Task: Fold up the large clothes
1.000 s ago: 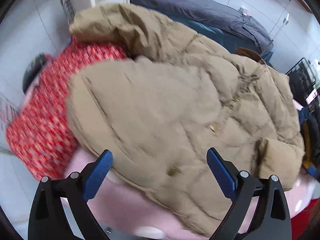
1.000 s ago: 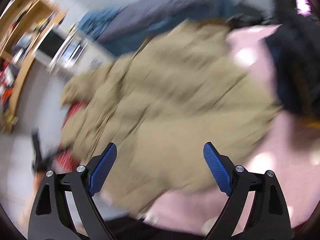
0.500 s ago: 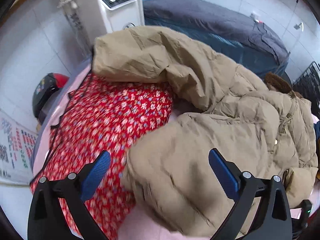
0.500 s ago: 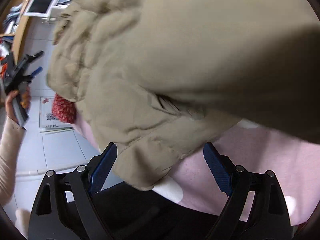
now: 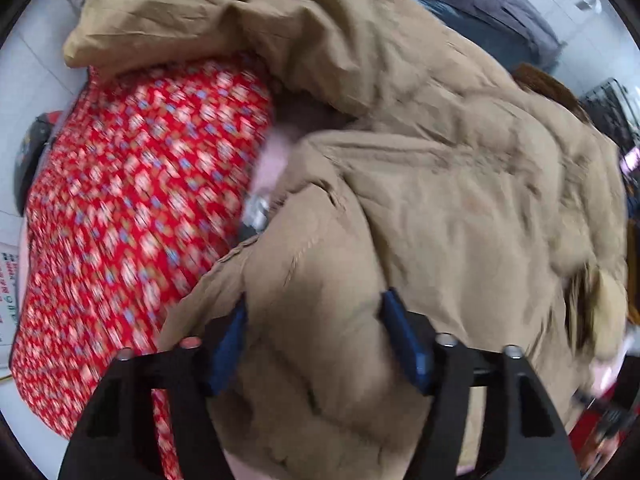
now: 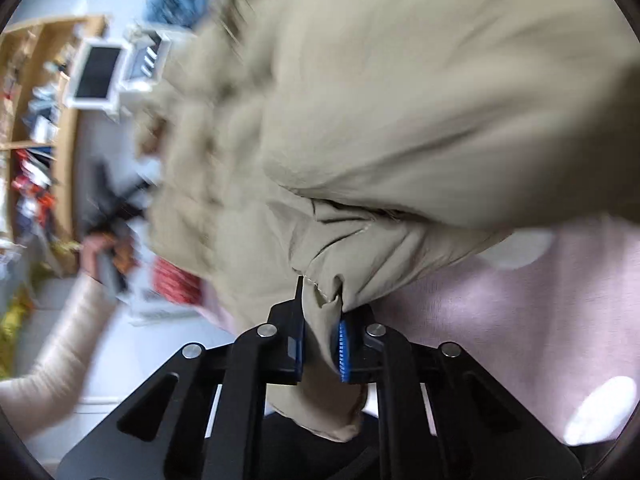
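Now the tan puffer jacket (image 5: 440, 184) is gripped at two places, where half a second ago both grippers were spread and empty: a hem corner is pinched tight by the right gripper (image 6: 322, 346), and a thick fold is being closed on by the left gripper (image 5: 316, 336). Quilted, crinkly bulk is heaped over the red floral garment (image 5: 132, 208) on the pink sheet (image 6: 500, 304), so a fold is judged imminent.

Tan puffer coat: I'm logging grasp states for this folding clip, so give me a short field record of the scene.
garment: tan puffer coat, rumpled, not yet folded
surface: pink cover
beside coat: red floral cloth
right gripper: shut on a pinched coat edge
left gripper: jaws part closed around a bulge of coat fabric; firm grip unclear
image quality: both views motion-blurred
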`<state>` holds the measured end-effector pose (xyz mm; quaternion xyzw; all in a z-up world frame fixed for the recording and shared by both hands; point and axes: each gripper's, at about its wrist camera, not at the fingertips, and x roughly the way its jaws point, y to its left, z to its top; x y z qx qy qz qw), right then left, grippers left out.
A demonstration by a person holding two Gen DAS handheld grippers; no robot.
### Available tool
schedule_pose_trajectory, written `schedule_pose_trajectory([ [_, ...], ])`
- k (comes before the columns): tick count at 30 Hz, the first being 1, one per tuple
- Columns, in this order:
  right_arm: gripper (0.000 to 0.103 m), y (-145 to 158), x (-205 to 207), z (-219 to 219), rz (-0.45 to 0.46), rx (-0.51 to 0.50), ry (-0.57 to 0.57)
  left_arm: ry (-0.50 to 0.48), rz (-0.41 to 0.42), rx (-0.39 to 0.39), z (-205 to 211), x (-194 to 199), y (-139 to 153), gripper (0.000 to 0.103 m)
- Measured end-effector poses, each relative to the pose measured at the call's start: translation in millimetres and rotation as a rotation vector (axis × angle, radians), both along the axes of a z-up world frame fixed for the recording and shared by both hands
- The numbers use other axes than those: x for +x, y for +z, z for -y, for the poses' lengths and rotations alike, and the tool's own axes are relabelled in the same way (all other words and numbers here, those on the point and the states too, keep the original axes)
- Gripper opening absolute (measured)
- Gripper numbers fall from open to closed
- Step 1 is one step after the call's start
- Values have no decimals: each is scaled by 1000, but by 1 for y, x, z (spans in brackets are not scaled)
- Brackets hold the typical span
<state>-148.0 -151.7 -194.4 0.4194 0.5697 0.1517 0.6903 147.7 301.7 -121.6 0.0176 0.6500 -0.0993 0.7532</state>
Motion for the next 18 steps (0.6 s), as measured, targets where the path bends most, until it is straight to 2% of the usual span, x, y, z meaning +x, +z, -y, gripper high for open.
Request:
schedule_pose_trajectory([
  [2, 11, 37, -5, 27, 70, -29, -26, -56, -21, -17, 11, -19, 5, 48],
  [5, 11, 83, -14, 79, 129, -77, -85, -136, -94, -119, 36, -62, 13, 41],
  [8, 10, 112, -27, 116, 145, -148, -91, -239, -147, -146, 67, -107, 11, 40],
  [10, 10, 128, -40, 132, 140, -211, -54, -289, -168, -145, 84, -133, 6, 40],
  [11, 10, 132, -43, 150, 125, -230, -36, -314, -172, -142, 93, -147, 3, 40],
  [13, 10, 126, -57, 158, 68, -242, -16, -330, -182, -133, 100, -165, -8, 40],
  [16, 10, 100, -71, 156, -34, -242, -6, -304, -218, -99, 96, -182, -35, 41],
  [18, 10, 81, -67, 140, -84, -295, 9, -272, -234, -77, 84, -185, -52, 41],
])
